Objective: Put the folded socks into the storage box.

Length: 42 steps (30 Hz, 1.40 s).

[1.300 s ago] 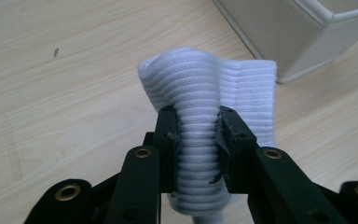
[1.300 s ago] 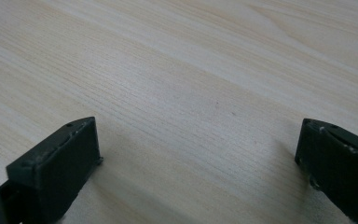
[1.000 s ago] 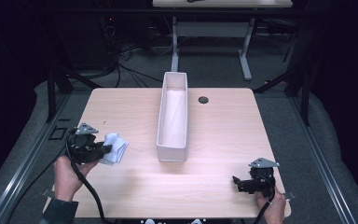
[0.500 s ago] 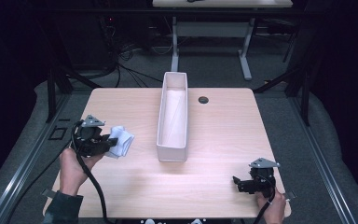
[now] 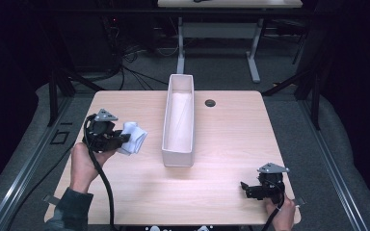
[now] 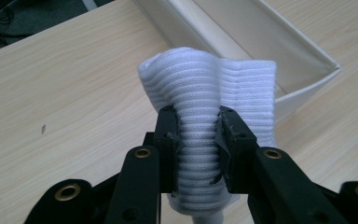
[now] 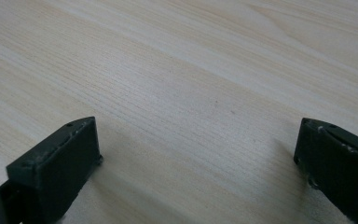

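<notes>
White ribbed knit cloth (image 6: pixel 205 93) — bunched and pinched at its middle between the two black jaws of the left gripper (image 6: pixel 199 142), which are clamped tight on it so that the fabric fans out above them. In the high view the cloth (image 5: pixel 134 137) sits at the left part of the table (image 5: pixel 231 144), held just beside the near left wall of a long, narrow white tray (image 5: pixel 178 120); whether it touches the tabletop cannot be told. The tray lies lengthwise down the table's middle, its near end wall visible beyond the cloth in the left gripper view. The left gripper (image 5: pixel 120 138) is carried by the person's left hand (image 5: pixel 84 161), a dark cable trailing toward the table's near edge. The right gripper (image 5: pixel 244 186) rests low at the near right corner, well apart from the tray — its jaws stand wide apart over bare light wood in the right gripper view. A small dark round grommet (image 5: pixel 210 103) sits right of the tray's far end.
</notes>
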Each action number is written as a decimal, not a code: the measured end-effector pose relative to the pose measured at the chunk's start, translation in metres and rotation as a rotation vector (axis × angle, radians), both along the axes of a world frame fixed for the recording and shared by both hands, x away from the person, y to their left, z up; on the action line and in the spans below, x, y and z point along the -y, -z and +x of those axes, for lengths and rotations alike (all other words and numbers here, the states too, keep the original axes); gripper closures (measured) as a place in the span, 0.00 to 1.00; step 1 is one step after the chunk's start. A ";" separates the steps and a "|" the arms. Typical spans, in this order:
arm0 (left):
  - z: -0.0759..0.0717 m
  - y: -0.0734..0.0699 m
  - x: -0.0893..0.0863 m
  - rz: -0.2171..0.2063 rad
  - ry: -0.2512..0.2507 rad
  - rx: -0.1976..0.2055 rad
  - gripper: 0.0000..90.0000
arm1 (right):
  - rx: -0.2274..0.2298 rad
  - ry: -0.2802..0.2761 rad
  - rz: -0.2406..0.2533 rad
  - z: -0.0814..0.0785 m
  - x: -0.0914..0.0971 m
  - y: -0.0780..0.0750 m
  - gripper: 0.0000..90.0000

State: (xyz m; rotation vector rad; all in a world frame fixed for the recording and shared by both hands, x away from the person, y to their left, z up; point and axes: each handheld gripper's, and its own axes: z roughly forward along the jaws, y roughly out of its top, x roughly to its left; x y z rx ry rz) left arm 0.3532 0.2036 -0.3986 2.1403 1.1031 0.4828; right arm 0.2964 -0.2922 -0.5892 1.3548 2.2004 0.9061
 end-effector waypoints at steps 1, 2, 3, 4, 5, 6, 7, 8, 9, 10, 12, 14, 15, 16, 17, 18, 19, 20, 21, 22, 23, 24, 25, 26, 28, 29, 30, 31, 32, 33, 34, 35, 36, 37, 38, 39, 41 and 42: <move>0.001 -0.001 0.002 0.001 0.002 0.000 0.80 | 0.001 -0.001 0.000 0.000 0.000 0.000 0.00; 0.002 -0.001 0.004 0.000 0.006 0.001 0.80 | -0.002 0.001 0.000 0.000 0.000 0.000 0.00; 0.003 -0.002 0.005 0.003 0.009 0.001 0.80 | 0.000 0.000 0.000 0.000 0.000 0.000 0.00; 0.004 -0.002 0.007 -0.001 0.010 0.001 0.80 | 0.002 -0.001 0.000 0.000 0.000 0.000 0.00; 0.005 -0.003 0.009 0.003 0.017 0.003 0.80 | 0.000 0.000 0.000 0.000 0.000 0.000 0.00; 0.006 -0.004 0.011 0.002 0.018 0.002 0.80 | -0.002 0.001 0.000 0.000 0.000 0.000 0.00; 0.007 -0.004 0.013 0.004 0.021 0.003 0.80 | 0.000 0.000 0.000 0.000 0.000 0.000 0.00; 0.008 -0.005 0.014 0.002 0.022 0.004 0.80 | 0.002 -0.001 0.000 0.000 0.000 0.000 0.00; 0.009 -0.006 0.016 0.002 0.026 0.003 0.80 | 0.001 0.000 0.000 0.000 0.000 0.000 0.00; 0.010 -0.007 0.018 0.000 0.027 0.006 0.80 | 0.000 0.000 0.000 0.000 0.000 0.000 0.00; 0.012 -0.008 0.021 -0.001 0.033 0.006 0.80 | -0.001 0.000 0.000 0.000 0.000 0.000 0.00; 0.014 -0.009 0.024 -0.005 0.036 0.008 0.80 | 0.000 0.000 0.000 0.000 0.000 0.000 0.00; 0.015 -0.010 0.026 -0.001 0.040 0.007 0.80 | 0.000 0.000 0.000 0.000 0.000 0.000 0.00; 0.016 -0.011 0.028 -0.001 0.042 0.008 0.80 | 0.002 -0.001 0.000 0.000 0.000 0.000 0.00; 0.017 -0.011 0.030 0.001 0.044 0.006 0.80 | 0.000 0.000 0.000 0.000 0.000 0.000 0.00; 0.018 -0.011 0.031 0.001 0.047 0.006 0.80 | 0.000 0.000 0.000 0.000 0.000 0.000 0.00; 0.019 -0.011 0.034 0.001 0.049 0.006 0.80 | 0.000 0.000 0.000 0.000 0.000 0.000 0.00; 0.020 -0.012 0.035 0.002 0.050 0.003 0.80 | 0.000 0.000 0.000 0.000 0.000 0.000 0.00; 0.021 -0.012 0.037 0.003 0.054 0.004 0.80 | 0.000 0.000 0.000 0.000 0.000 0.000 0.00; 0.021 -0.012 0.038 0.002 0.058 0.004 0.80 | 0.000 0.000 0.000 0.000 0.000 0.000 0.00; 0.022 -0.013 0.040 0.000 0.060 0.004 0.80 | 0.000 0.000 0.000 0.000 0.000 0.000 0.00; 0.023 -0.013 0.042 0.001 0.062 0.004 0.80 | -0.002 0.000 0.000 0.000 0.000 0.000 0.00; 0.024 -0.014 0.044 -0.001 0.066 0.004 0.80 | 0.000 0.000 0.000 0.000 0.000 0.000 0.00; 0.024 -0.014 0.044 -0.001 0.066 0.004 0.80 | 0.001 0.000 0.000 0.000 0.000 0.000 0.00; 0.026 -0.015 0.049 -0.004 0.071 0.001 0.80 | 0.000 0.000 0.000 0.000 0.000 0.000 0.00; 0.026 -0.016 0.051 -0.002 0.072 0.002 0.80 | 0.000 0.000 0.000 0.000 0.000 0.000 0.00; 0.027 -0.016 0.052 -0.003 0.073 0.003 0.80 | 0.000 0.000 0.000 0.000 0.000 0.000 0.00; 0.028 -0.016 0.054 -0.003 0.076 0.001 0.80 | 0.000 0.000 0.000 0.000 0.000 0.000 0.00; 0.029 -0.015 0.056 -0.006 0.077 0.001 0.80 | -0.001 -0.002 -0.001 0.000 0.000 0.000 0.00; 0.030 -0.015 0.057 -0.005 0.077 0.000 0.80 | -0.002 0.000 0.000 0.000 0.000 0.000 0.00; 0.031 -0.015 0.059 -0.007 0.080 -0.002 0.80 | 0.000 0.000 0.000 0.000 0.000 0.000 0.00; 0.032 -0.014 0.061 -0.009 0.081 -0.004 0.80 | 0.000 0.000 0.000 0.000 0.000 0.000 0.00; 0.033 -0.014 0.062 -0.010 0.083 -0.005 0.80 | -0.001 -0.002 -0.001 0.000 0.000 0.000 0.00; 0.034 -0.013 0.064 -0.010 0.083 -0.007 0.80 | 0.000 0.000 0.000 0.000 0.000 0.000 0.00; 0.035 -0.012 0.067 -0.010 0.088 -0.010 0.80 | 0.000 0.000 0.000 0.000 0.000 0.000 0.00; 0.036 -0.012 0.069 -0.007 0.091 -0.012 0.80 | 0.000 0.000 0.000 0.000 0.000 0.000 0.00; 0.037 -0.011 0.073 -0.009 0.093 -0.015 0.80 | 0.000 0.000 0.000 0.000 0.000 0.000 0.00; 0.038 -0.010 0.074 -0.009 0.095 -0.014 0.80 | 0.000 0.000 0.000 0.000 0.000 0.000 0.00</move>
